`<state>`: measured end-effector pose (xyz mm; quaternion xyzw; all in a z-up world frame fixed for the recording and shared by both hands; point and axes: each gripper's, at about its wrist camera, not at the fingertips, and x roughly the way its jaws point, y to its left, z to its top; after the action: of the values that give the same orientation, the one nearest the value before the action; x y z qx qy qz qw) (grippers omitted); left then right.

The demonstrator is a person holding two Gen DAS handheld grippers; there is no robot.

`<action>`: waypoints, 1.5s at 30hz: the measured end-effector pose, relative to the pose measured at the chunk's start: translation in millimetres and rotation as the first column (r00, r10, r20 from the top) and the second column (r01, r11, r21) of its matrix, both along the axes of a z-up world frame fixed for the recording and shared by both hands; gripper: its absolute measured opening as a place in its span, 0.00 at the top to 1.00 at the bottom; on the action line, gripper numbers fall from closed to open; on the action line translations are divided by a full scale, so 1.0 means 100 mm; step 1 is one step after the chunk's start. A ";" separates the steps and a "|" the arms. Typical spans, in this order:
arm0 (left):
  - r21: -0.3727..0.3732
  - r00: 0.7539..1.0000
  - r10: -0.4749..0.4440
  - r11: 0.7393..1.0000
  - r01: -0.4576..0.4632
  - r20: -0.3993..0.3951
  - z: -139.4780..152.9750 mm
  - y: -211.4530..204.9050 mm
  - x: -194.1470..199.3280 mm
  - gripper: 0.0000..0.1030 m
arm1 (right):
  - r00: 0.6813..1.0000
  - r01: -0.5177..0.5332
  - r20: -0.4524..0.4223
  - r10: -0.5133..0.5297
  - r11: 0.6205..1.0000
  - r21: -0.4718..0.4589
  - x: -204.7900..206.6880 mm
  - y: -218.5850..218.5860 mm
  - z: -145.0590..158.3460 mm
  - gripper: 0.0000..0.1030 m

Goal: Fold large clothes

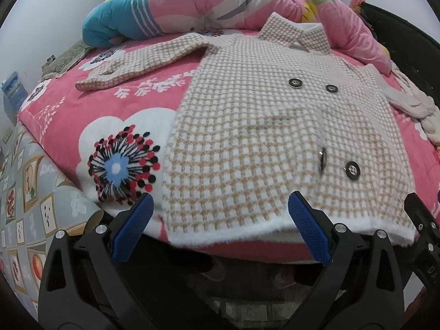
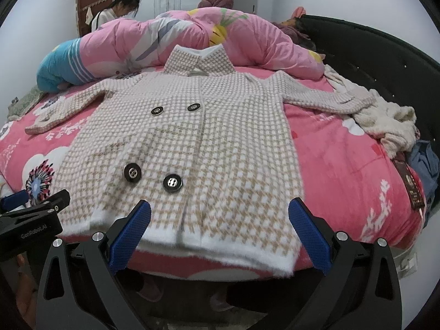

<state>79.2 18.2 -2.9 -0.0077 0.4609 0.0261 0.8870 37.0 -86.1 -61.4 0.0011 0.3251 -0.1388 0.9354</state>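
A beige and white checked coat (image 1: 247, 126) (image 2: 192, 143) with dark round buttons lies flat and face up on the pink flowered bed cover (image 1: 82, 110) (image 2: 343, 159). Both sleeves are spread out to the sides, collar at the far end. Its white hem lies along the near bed edge. My left gripper (image 1: 220, 200) hovers open just before the hem's left part, nothing between its blue pads. My right gripper (image 2: 220, 206) is open too, just in front of the hem's middle and right part. The left gripper's body (image 2: 30, 217) shows at the right wrist view's left edge.
A rolled pink quilt (image 2: 220, 35) and a blue striped pillow (image 1: 118, 24) lie behind the coat. A cream knit garment (image 2: 387, 123) and blue cloth (image 2: 423, 165) sit at the bed's right side by the black headboard (image 2: 371, 44). A person (image 2: 118, 8) is at the far left.
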 end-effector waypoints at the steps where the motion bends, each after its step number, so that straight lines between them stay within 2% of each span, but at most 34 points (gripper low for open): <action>1: 0.000 1.000 0.004 1.000 -0.004 -0.003 0.00 0.01 0.04 0.08 | 1.000 -0.001 -0.003 0.001 1.000 -0.005 0.04 0.01 0.00 0.05; 8: 0.015 0.999 0.032 0.999 -0.032 -0.011 -0.02 0.13 0.37 0.08 | 1.000 -0.004 -0.020 0.003 0.999 -0.035 0.36 0.03 0.05 0.05; 16: 0.030 0.996 0.052 0.998 -0.054 0.067 0.00 0.36 0.77 0.08 | 0.997 -0.071 -0.036 0.069 0.997 -0.038 0.79 0.10 0.07 0.05; 18: -0.012 0.994 0.039 0.999 -0.038 0.105 0.02 0.48 0.87 0.08 | 0.995 -0.092 -0.030 0.091 0.995 -0.045 0.92 0.13 0.08 0.05; 22: -0.192 0.979 0.017 0.981 0.024 0.206 0.06 0.83 1.00 0.08 | 0.986 -0.166 -0.006 0.166 0.986 -0.028 1.18 0.16 0.13 0.05; 23: -0.204 0.978 0.024 0.979 0.019 0.207 0.07 0.90 1.05 0.08 | 0.984 -0.180 0.003 0.181 0.983 -0.023 1.24 0.16 0.15 0.05; 28: -0.245 0.976 0.105 0.968 -0.056 0.193 0.13 1.42 1.38 0.08 | 0.969 -0.244 0.040 0.243 0.969 0.024 1.59 0.19 0.20 0.05; 31: -0.252 0.943 0.235 0.952 -0.174 0.234 0.16 1.88 1.57 0.08 | 0.961 -0.275 0.055 0.272 0.960 0.056 1.77 0.20 0.19 0.05; 33: -0.241 0.926 0.310 0.936 -0.256 0.218 0.12 2.18 1.77 0.08 | 0.957 -0.288 0.052 0.285 0.954 0.078 1.87 0.22 0.17 0.05; 36: -0.217 0.896 0.421 0.896 -0.387 0.141 -0.05 2.61 2.12 0.08 | 0.953 -0.302 0.045 0.299 0.946 0.119 2.03 0.22 0.09 0.05; 38: -0.235 0.877 0.475 0.863 -0.448 0.072 -0.20 2.85 2.33 0.08 | 0.953 -0.304 0.039 0.301 0.943 0.133 2.10 0.21 0.02 0.05; 40: -0.242 0.856 0.517 0.834 -0.496 0.026 -0.30 2.99 2.44 0.21 | 0.953 -0.301 0.024 0.301 0.944 0.134 2.20 0.22 -0.07 0.05; 41: -0.245 0.841 0.541 0.814 -0.527 -0.011 -0.38 3.07 2.52 0.33 | 0.954 -0.299 0.014 0.300 0.945 0.132 2.23 0.22 -0.11 0.05; 42: -0.230 0.822 0.568 0.796 -0.560 -0.036 -0.43 3.12 2.59 0.43 | 0.954 -0.298 0.004 0.300 0.946 0.128 2.27 0.23 -0.16 0.05; 43: -0.213 0.801 0.596 0.778 -0.591 -0.048 -0.48 3.17 2.64 0.48 | 0.954 -0.297 -0.004 0.299 0.947 0.122 2.29 0.23 -0.20 0.05; 45: -0.182 0.789 0.614 0.773 -0.607 -0.024 -0.49 3.19 2.69 0.62 | 0.954 -0.295 -0.017 0.299 0.947 0.127 2.31 0.21 -0.25 0.05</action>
<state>348.1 337.5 -51.9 -0.2374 0.4172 0.2705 0.8345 268.2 -64.7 -86.5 0.0072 0.3465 0.0240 0.9377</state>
